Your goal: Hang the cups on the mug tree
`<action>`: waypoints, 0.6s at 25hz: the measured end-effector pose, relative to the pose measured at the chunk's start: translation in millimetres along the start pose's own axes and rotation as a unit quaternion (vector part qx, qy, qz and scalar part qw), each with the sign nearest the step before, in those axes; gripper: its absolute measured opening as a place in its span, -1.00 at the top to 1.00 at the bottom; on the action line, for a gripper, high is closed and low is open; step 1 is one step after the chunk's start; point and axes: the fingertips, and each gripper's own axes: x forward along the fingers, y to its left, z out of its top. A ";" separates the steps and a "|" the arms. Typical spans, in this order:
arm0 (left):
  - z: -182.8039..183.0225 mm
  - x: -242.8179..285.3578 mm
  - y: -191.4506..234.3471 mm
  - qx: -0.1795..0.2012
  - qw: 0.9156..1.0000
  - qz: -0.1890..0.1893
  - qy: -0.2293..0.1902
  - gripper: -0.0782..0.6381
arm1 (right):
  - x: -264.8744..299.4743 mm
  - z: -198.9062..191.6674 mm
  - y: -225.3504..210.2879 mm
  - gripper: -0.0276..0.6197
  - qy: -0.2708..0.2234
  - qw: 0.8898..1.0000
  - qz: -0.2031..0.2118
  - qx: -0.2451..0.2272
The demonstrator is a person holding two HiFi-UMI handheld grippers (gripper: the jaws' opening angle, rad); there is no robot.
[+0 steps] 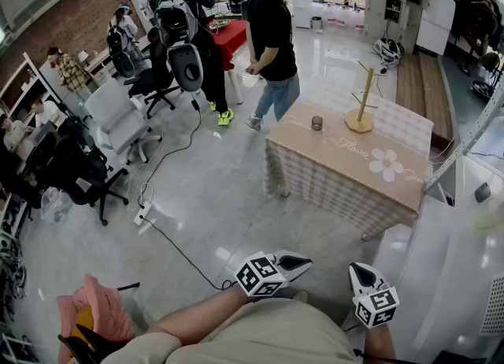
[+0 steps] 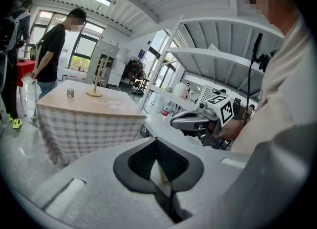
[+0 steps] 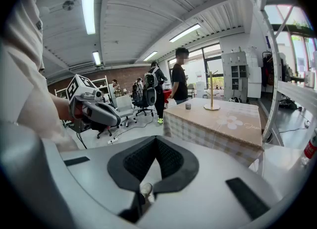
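Left gripper (image 1: 304,261) and right gripper (image 1: 360,269) pinched together, empty, well apart from the table (image 1: 346,167) — arriving unopened risks toppling the small cup (image 1: 317,123) or mug tree (image 1: 361,107).

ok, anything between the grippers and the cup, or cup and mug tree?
Nothing visible. Left gripper and right gripper, both shut and empty, face open floor before the table. The cup stands apart from the mug tree, bare cloth between. A person stands behind the table.
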 end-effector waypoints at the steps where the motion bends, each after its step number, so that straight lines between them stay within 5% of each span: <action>1: -0.3 -2.3 2.2 0.000 1.000 0.005 0.001 0.76 | 3.1 1.9 1.3 0.87 -0.001 1.000 0.005 -0.002; 15: 23.6 6.6 38.8 0.008 0.999 0.040 -0.004 0.76 | 35.4 14.0 -31.0 0.87 0.006 1.000 0.019 0.007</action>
